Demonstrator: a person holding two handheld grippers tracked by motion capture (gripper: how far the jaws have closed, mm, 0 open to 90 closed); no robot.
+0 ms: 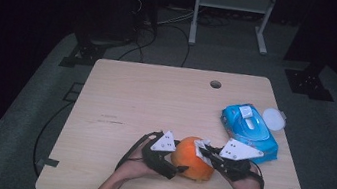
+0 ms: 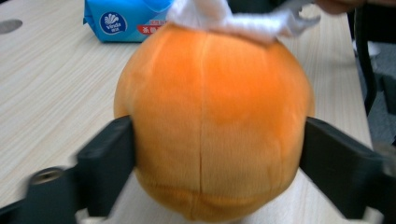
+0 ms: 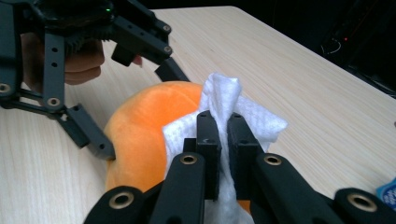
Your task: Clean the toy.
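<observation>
An orange plush ball (image 1: 192, 159) rests on the wooden table (image 1: 156, 97) near its front edge. My left gripper (image 1: 178, 157) reaches in from the left, with its jaws against the two sides of the ball (image 2: 210, 121). In the right gripper view that left gripper (image 3: 140, 112) straddles the ball (image 3: 135, 126). My right gripper (image 3: 223, 119) is shut on a crumpled white wipe (image 3: 224, 100), which lies on the top of the ball. The wipe (image 2: 233, 18) drapes over the ball's crown in the left gripper view. In the high view my right gripper (image 1: 204, 153) comes in from the right.
A blue pack of wet wipes (image 1: 249, 129) lies to the right of the ball, its flap open. A round white lid (image 1: 274, 119) sits beside it at the table's right edge. A cable hole (image 1: 215, 84) is at the far side. Cables and a stand are on the floor beyond.
</observation>
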